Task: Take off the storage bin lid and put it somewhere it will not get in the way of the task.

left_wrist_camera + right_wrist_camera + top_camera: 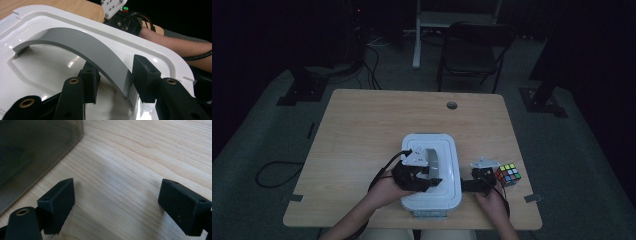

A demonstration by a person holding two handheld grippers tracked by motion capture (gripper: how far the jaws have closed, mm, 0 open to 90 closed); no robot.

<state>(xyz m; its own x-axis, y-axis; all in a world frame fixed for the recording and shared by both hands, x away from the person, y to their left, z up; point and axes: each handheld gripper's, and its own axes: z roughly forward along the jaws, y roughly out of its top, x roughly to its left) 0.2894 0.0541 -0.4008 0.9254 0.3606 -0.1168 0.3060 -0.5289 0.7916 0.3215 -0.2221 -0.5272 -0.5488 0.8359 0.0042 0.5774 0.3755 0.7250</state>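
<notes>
1. Left tool [113,80]: nearest to us, over the near half of the white storage box lid [62,22]. Its jaws straddle the near end of the grey handle [82,47]. We cannot tell whether the pads press on it yet; we judge the grip not fully made.
2. Right tool [116,200]: just right of the box, jaws spread wide over bare worktop [140,152], holding nothing.
3. Storage box [431,172]: sits at the near middle of the worktop, lid on. Its long axis runs from us towards the far edge.
4. Grey handle: an arched strap along the lid's long axis, raised at mid-span, both ends anchored in the lid's recess.
5. Step in hand, as we judge it: taking hold of the handle. We would do well to centre the strap between the pads, close squarely on its flat sides, and lift straight up, so the box does not swing.
6. Puzzle cube [508,175]: just right of the right tool, apart from the box.
7. Folding chair [474,47]: on the floor beyond the worktop.
</notes>
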